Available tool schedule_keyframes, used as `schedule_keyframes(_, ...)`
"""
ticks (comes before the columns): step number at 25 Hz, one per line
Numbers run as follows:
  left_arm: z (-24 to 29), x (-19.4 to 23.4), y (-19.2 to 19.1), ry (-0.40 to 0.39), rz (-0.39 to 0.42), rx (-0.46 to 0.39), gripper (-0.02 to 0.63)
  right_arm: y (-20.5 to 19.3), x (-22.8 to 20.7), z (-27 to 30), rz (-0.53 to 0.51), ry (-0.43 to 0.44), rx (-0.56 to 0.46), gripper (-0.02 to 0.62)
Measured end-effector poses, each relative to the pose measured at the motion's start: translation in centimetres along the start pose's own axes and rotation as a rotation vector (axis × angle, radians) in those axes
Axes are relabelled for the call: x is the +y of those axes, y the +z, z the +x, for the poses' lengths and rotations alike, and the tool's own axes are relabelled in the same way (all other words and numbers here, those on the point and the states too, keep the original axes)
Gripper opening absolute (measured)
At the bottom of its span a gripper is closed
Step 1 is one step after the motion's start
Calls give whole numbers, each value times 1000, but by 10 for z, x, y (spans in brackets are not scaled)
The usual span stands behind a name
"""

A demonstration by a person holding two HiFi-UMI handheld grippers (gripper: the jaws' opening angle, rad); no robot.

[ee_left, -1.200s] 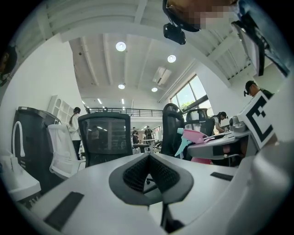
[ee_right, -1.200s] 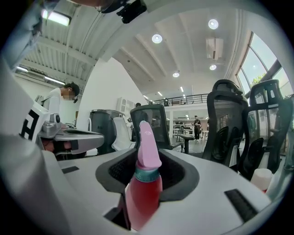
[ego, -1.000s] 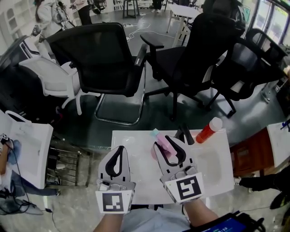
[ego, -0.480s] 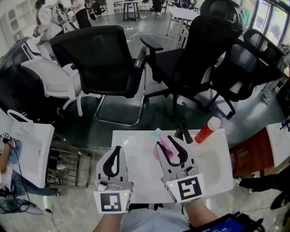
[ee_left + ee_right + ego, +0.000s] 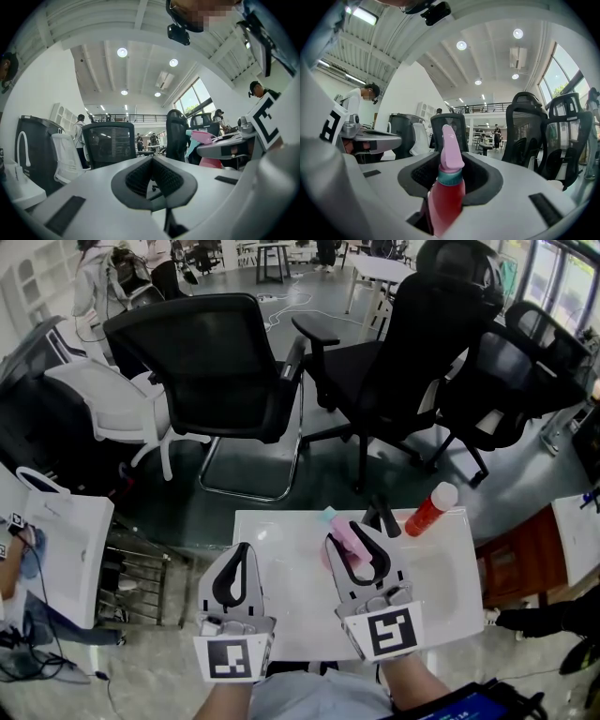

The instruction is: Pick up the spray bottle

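Note:
The spray bottle (image 5: 446, 187) has a red body, a teal collar and a pink spray head. It stands upright between the jaws of my right gripper (image 5: 451, 168), which is shut on its body. From the head view the bottle (image 5: 339, 542) and the right gripper (image 5: 345, 532) are over the middle of the white table (image 5: 291, 601). Whether the bottle's base touches the table I cannot tell. My left gripper (image 5: 241, 549) is beside it on the left, shut with nothing in it; its tips (image 5: 152, 161) meet in the left gripper view.
A red bottle with a white cap (image 5: 430, 509) lies at the table's far right, with a small black object (image 5: 382, 517) beside it. Black office chairs (image 5: 220, 367) (image 5: 403, 352) stand beyond the table. A white bag (image 5: 58, 549) stands at the left.

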State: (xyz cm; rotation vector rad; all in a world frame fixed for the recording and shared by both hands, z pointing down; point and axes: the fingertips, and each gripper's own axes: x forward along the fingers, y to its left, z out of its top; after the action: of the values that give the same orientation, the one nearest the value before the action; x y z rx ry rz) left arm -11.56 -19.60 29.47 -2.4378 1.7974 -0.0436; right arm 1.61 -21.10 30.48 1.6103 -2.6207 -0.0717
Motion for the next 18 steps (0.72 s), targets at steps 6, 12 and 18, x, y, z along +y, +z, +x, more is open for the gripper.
schedule_keyframes(6, -1, 1, -1, -2, 1, 2, 15, -1, 2, -1, 5, 5, 4, 147)
schedule_keyframes(12, -1, 1, -2, -3, -3, 8, 15, -3, 3, -1, 10, 8, 27, 147)
schedule_keyframes(18, 0, 3, -1, -8, -4, 9, 15, 2, 2, 0, 3, -8, -1, 149)
